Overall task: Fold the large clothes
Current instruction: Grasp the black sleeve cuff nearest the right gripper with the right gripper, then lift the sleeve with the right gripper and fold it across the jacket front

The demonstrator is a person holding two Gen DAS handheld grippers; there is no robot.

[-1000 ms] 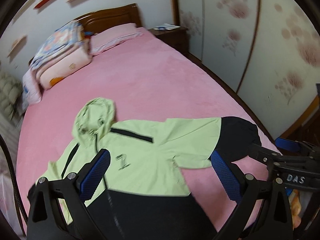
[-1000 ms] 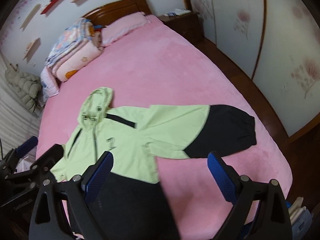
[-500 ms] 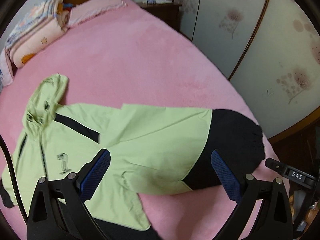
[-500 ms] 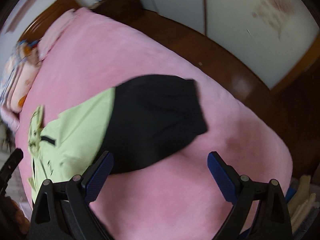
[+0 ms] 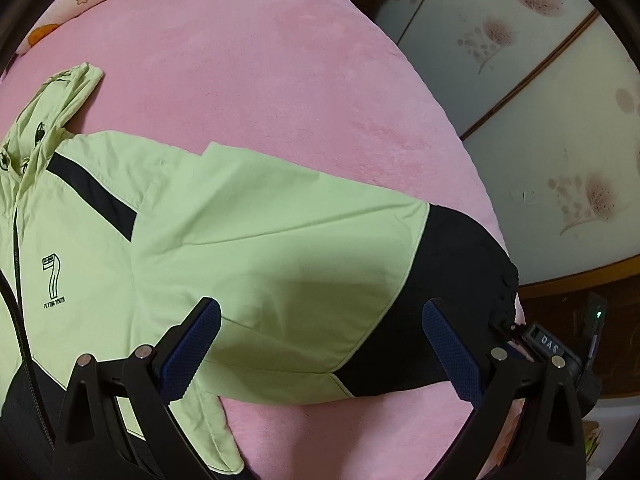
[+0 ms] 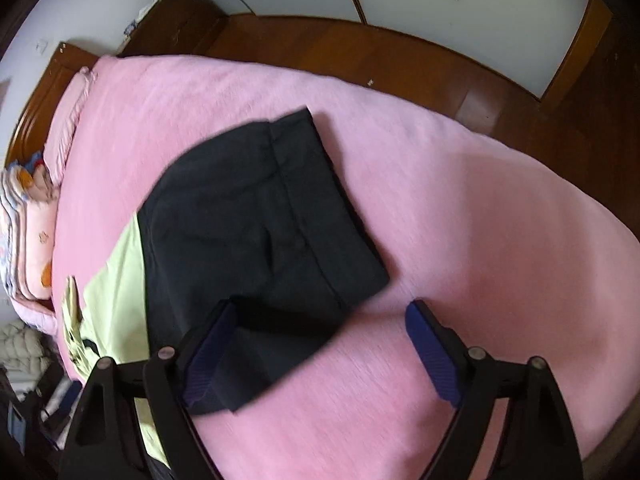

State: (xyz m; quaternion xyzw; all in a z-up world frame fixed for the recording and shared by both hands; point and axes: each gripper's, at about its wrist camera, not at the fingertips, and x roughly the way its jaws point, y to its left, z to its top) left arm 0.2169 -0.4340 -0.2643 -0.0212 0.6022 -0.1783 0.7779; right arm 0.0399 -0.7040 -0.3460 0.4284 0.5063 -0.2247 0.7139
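A light green and black hooded jacket [image 5: 208, 240] lies flat on the pink bed [image 5: 280, 80], hood at the left, one sleeve stretched to the right. The sleeve ends in a black cuff part [image 5: 452, 280], which also shows in the right wrist view [image 6: 256, 232]. My left gripper [image 5: 320, 344] is open and empty, low over the sleeve's green middle. My right gripper [image 6: 320, 344] is open and empty, just above the black sleeve end [image 6: 280, 340], its left finger [image 6: 208, 356] over the cloth.
Folded quilts and a pillow [image 6: 28, 224] lie at the head of the bed by the wooden headboard [image 6: 48, 92]. A nightstand [image 6: 176, 20] and wooden floor [image 6: 400, 56] flank the bed's right edge. Sliding wardrobe doors [image 5: 560, 120] stand beyond.
Both grippers moved right along the sleeve and lower toward the bed. The right gripper now hovers over the black sleeve end. The jacket has not moved.
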